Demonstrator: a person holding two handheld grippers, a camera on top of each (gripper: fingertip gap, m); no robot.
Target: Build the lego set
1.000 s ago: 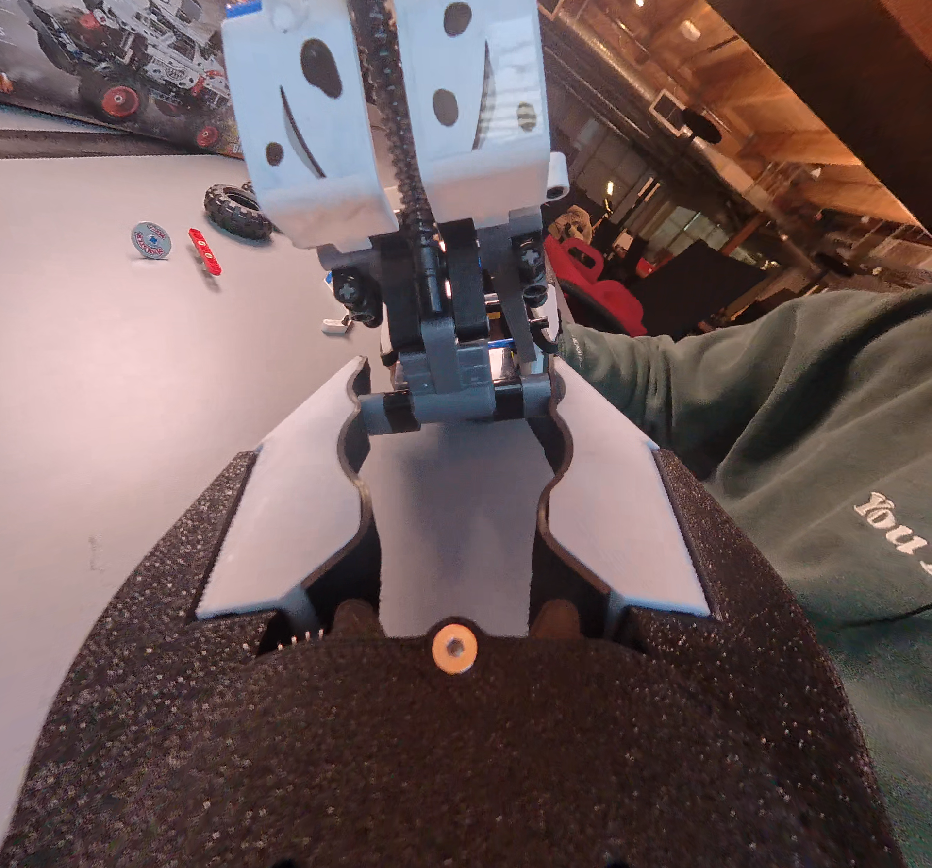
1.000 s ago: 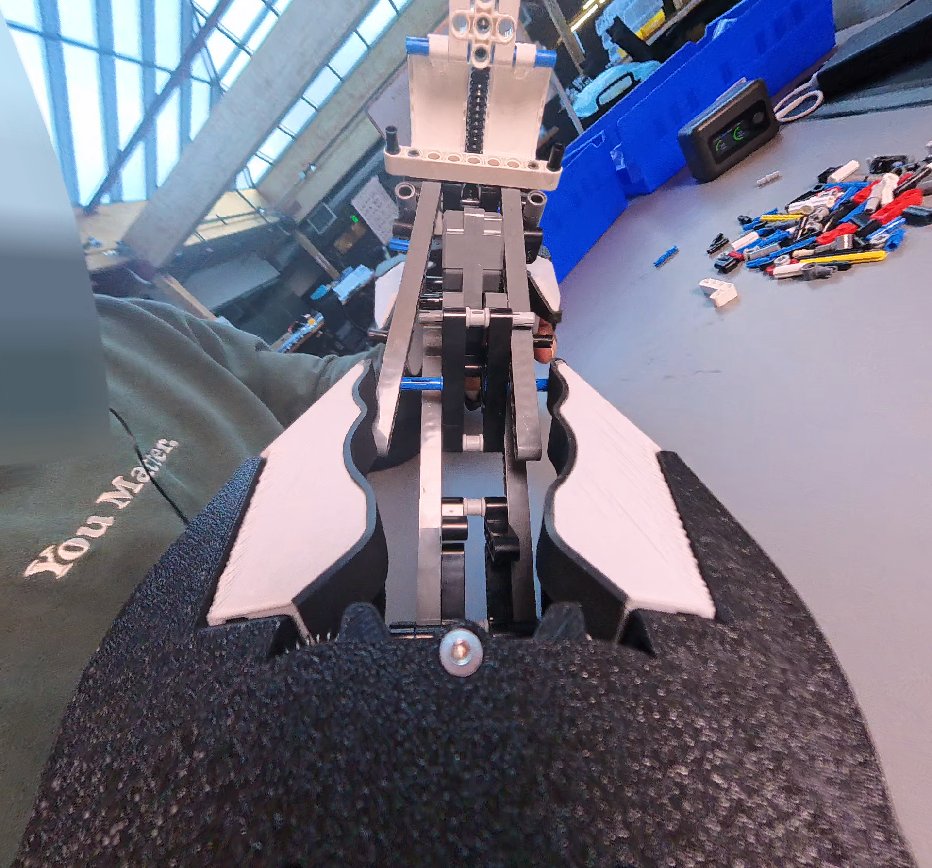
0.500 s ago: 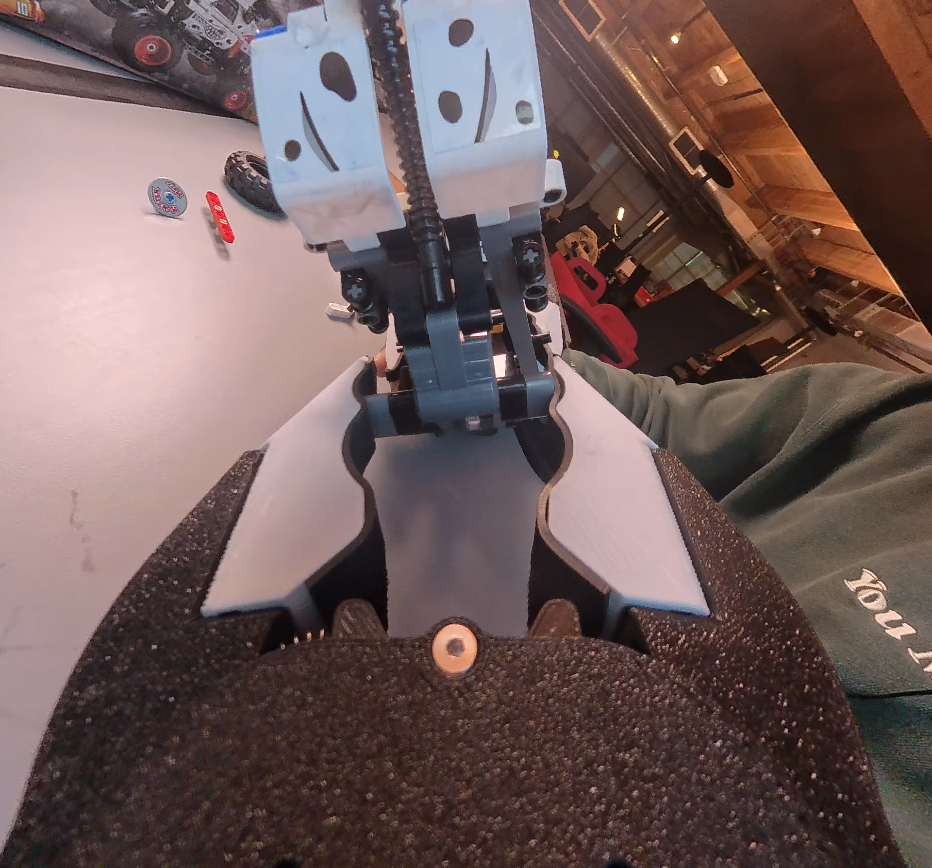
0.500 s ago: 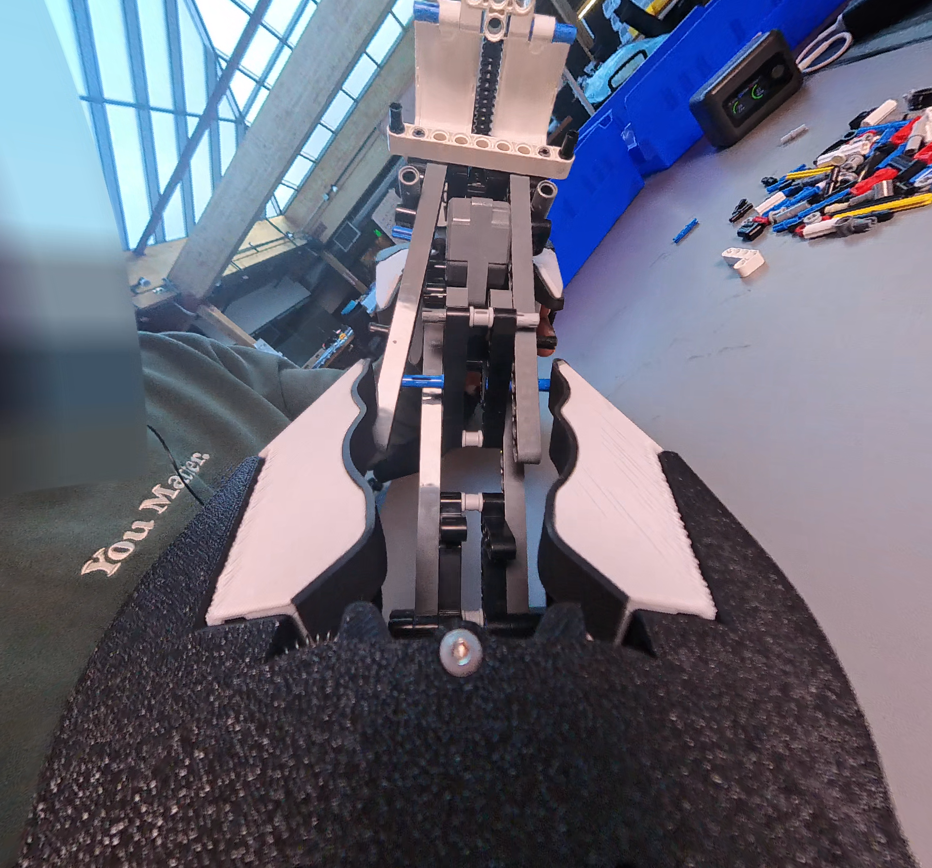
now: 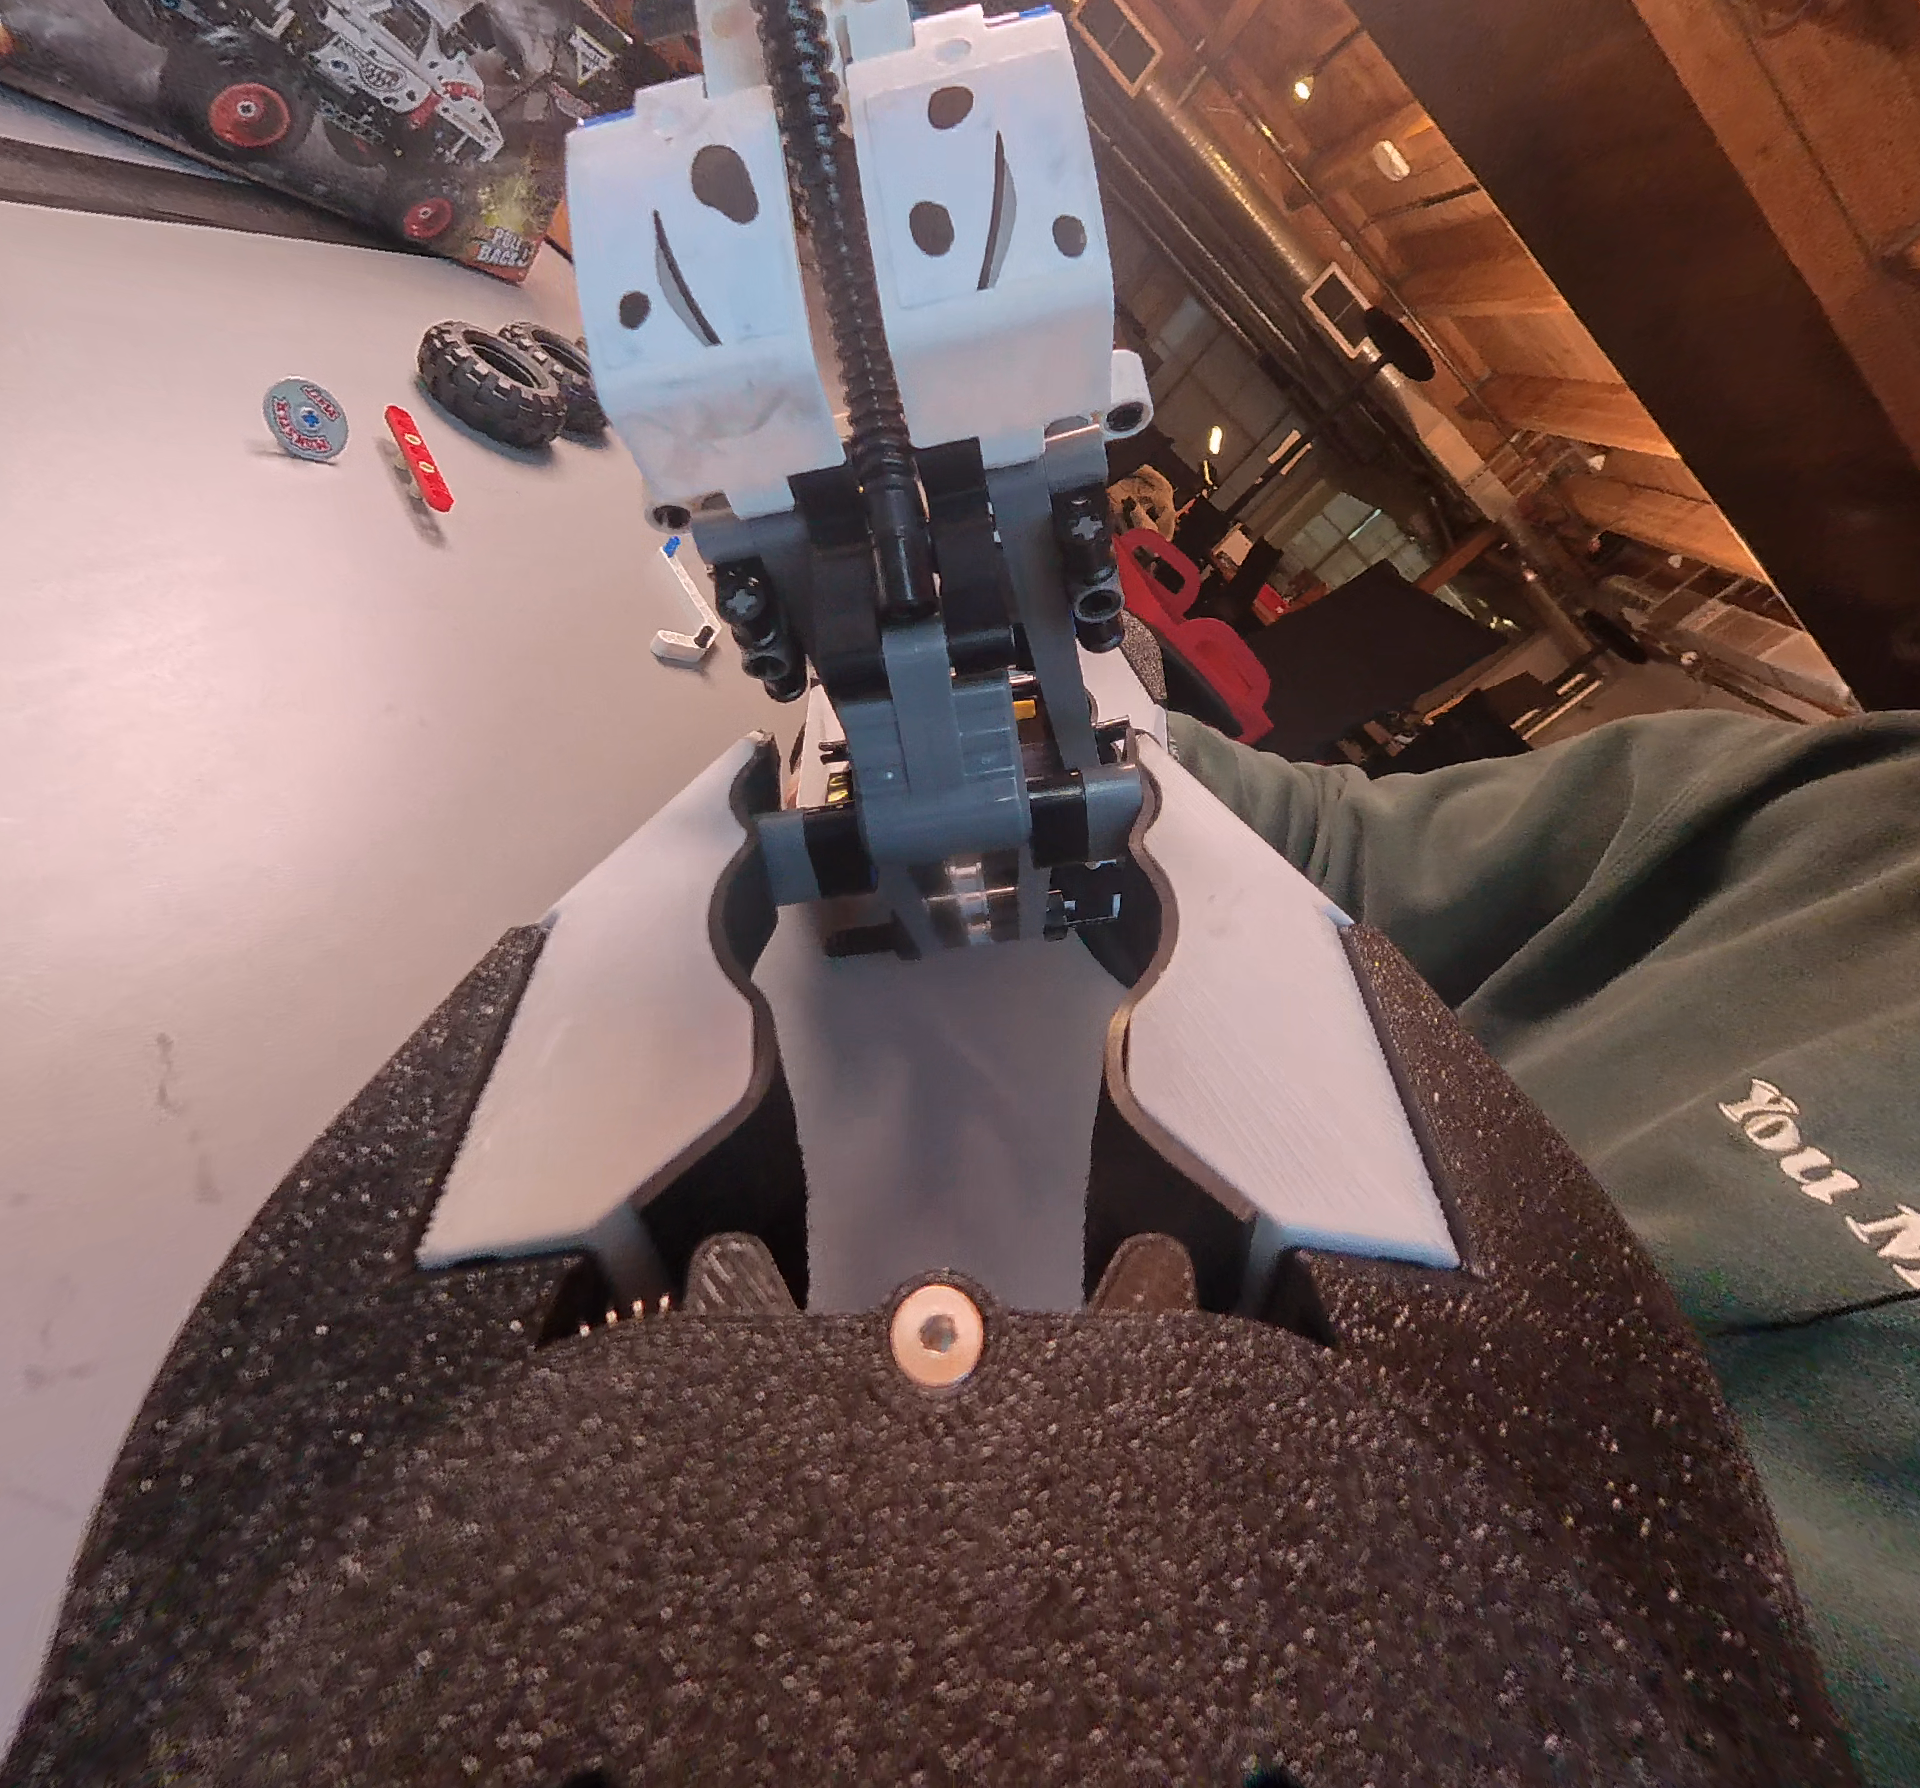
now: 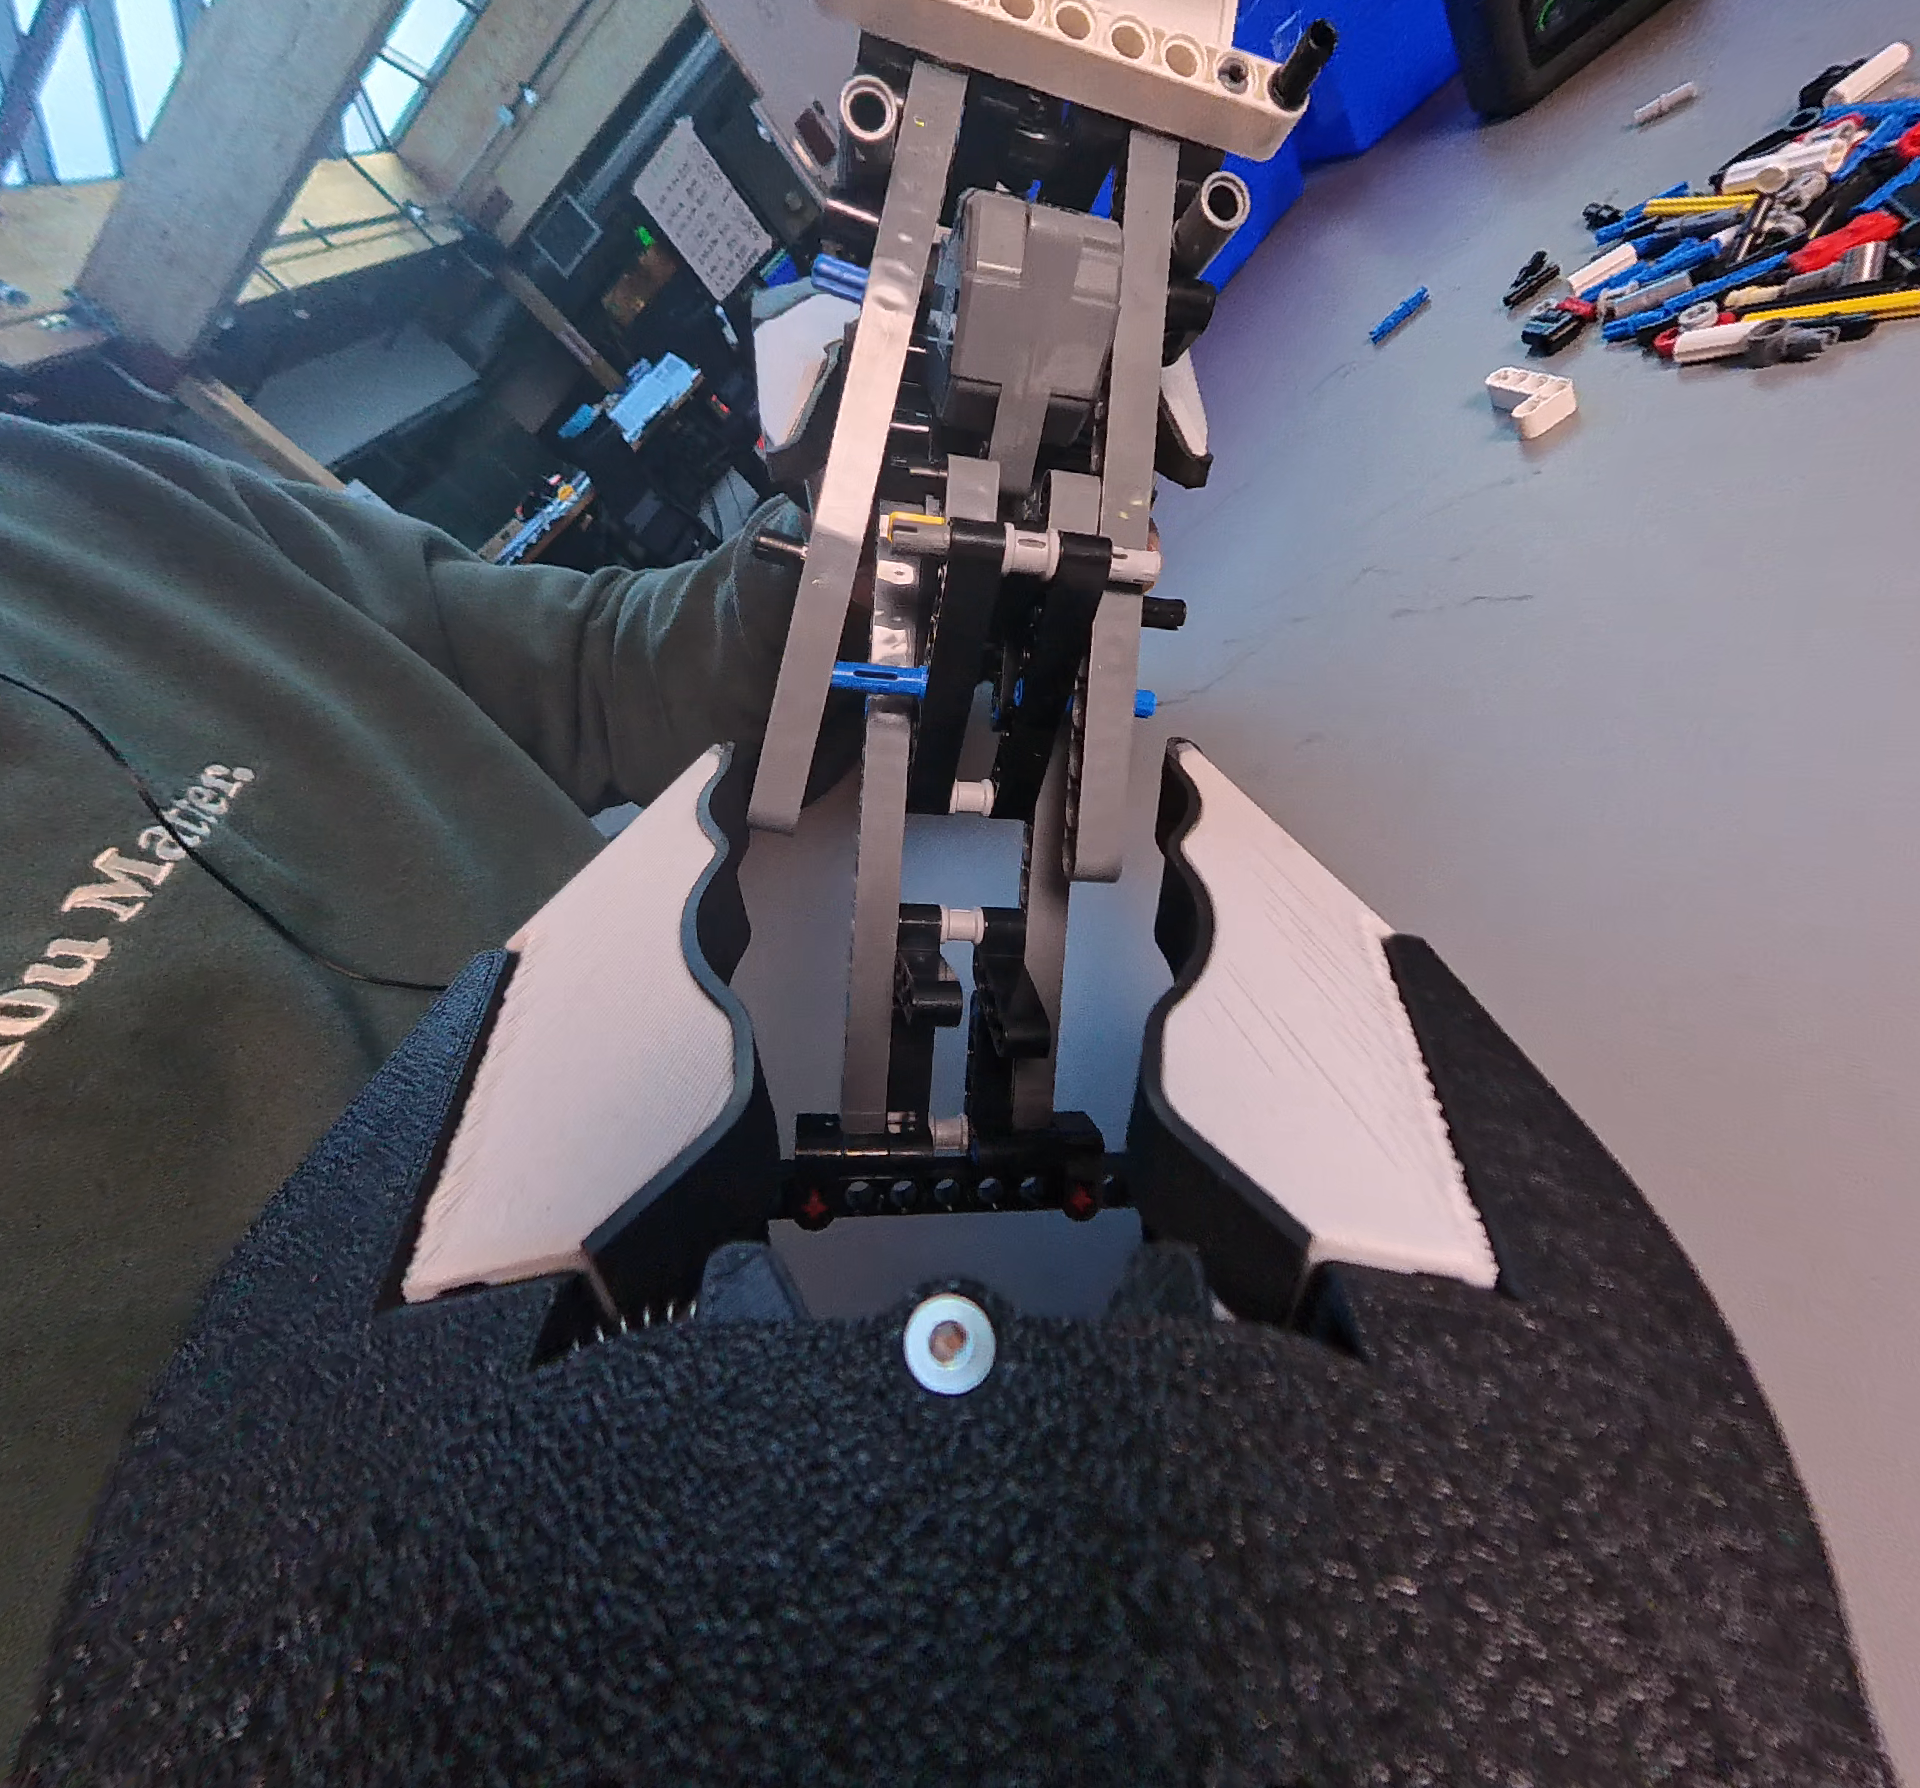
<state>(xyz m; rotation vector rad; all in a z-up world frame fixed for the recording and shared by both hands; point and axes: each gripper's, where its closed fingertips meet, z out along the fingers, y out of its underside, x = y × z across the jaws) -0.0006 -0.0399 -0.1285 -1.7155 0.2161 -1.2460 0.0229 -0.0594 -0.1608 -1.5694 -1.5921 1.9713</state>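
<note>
I have the half-built truck chassis (image 5: 904, 595) clamped from both ends, lifted clear of the smooth grey table (image 5: 260, 751). My left gripper (image 5: 948, 808) pinches the dark grey end block; above it rise glossy white spotted panels and a ribbed black hose. My right gripper (image 6: 940, 782) angles upward, its ridged white fingers (image 6: 1299, 1011) closed on the long grey beams of the same frame. Two knobbly tyres (image 5: 499, 382), a red beam (image 5: 420, 456) and the set's box (image 5: 291, 45) lie well apart to the left; loose pieces (image 6: 1766, 252) are heaped on the right.
</note>
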